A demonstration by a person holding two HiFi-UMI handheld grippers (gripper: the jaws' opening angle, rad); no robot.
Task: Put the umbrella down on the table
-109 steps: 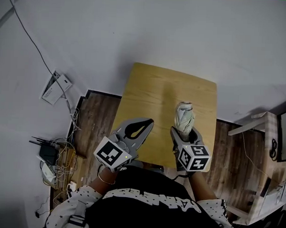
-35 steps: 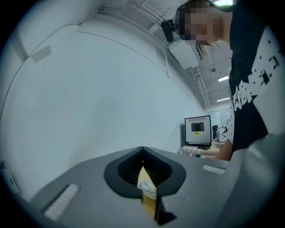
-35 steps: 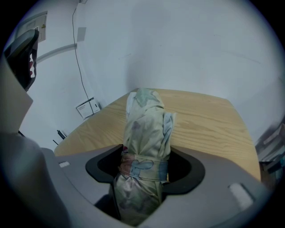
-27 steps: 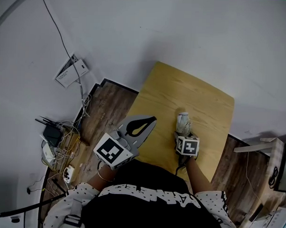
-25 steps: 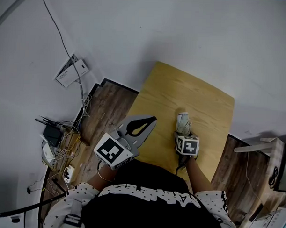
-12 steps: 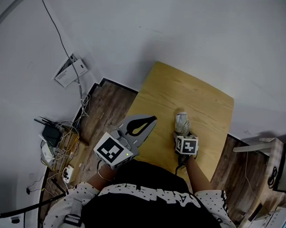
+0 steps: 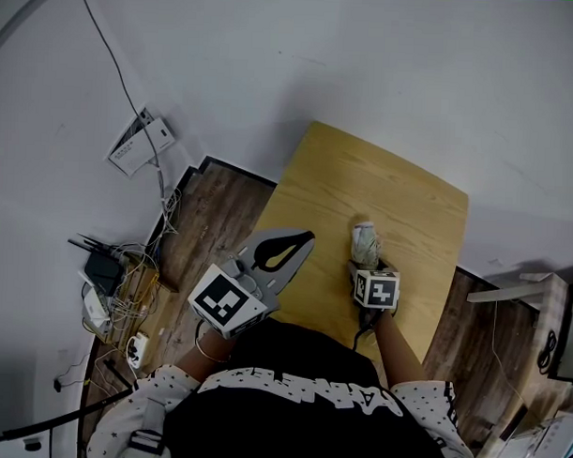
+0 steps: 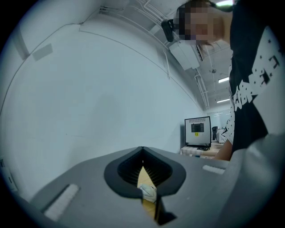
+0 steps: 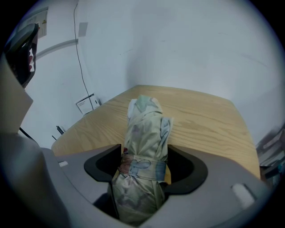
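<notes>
A folded pale floral umbrella (image 7: 365, 241) rests with its far end on the wooden table (image 7: 391, 189). Its near end sits between the jaws of my right gripper (image 7: 366, 269), which points steeply down at it. Those jaws are opening. In the right gripper view the umbrella (image 9: 144, 133) fills most of the gap of the right gripper (image 9: 144, 153), with a dark slit on its left side. My left gripper (image 7: 305, 241) hovers level at the table's left edge, shut and empty. Through the slit of the left gripper (image 8: 142, 149) the umbrella (image 8: 148, 191) shows.
The table (image 9: 200, 120) stands against a white wall. A tangle of cables and a router (image 7: 107, 273) lies on the floor at the left, a paper box (image 7: 139, 143) by the wall. A pale shelf (image 7: 537, 307) stands at the right.
Since the oldest frame the right gripper has sunk to the table with the umbrella. Over the last second the umbrella's top has leaned slightly away; the left gripper has kept still.
</notes>
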